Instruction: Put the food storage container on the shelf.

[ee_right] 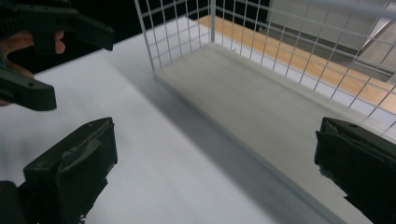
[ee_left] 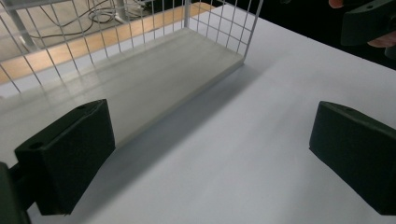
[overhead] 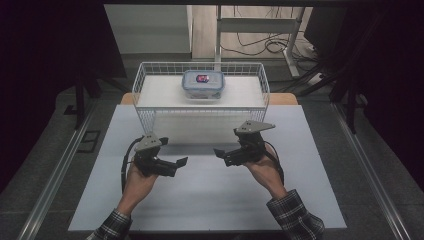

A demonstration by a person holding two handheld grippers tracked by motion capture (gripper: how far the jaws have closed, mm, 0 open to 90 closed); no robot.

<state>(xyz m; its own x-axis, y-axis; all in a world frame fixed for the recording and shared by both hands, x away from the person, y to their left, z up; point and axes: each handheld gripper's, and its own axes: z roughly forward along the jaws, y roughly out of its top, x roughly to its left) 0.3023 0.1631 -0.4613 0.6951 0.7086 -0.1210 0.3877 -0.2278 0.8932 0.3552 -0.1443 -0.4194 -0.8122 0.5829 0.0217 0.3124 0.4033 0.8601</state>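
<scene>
Nothing has been picked up yet — the work looks to be at its very start. The left gripper (overhead: pixel 176 163) and the right gripper (overhead: pixel 223 154) are hovering low over the white bench (overhead: pixel 210 200), facing each other with an open stretch of bench between them. Both are holding nothing: in the left gripper view the two black fingers (ee_left: pixel 70 158) are standing spread wide with only bare bench between them, and in the right gripper view the fingers (ee_right: pixel 74 168) are spread just as wide.

The thing nearest to them is the box (overhead: pixel 203 84), a clear lidded food container with a blue-edged lid and something red and dark showing through it. It is sitting inside the wire basket (overhead: pixel 150 117) at the far side of the bench, toward the back wall and roughly mid-width, upright and closed. The basket's near wall is standing between the grippers and the box, so the box is well apart from both.

Judging from this, everything is still left to do — a gripper has to rise over the basket's near rim, come down on the box, and close on it. Which hand is going to lead, I cannot tell; both are sitting about equally far from it.
</scene>
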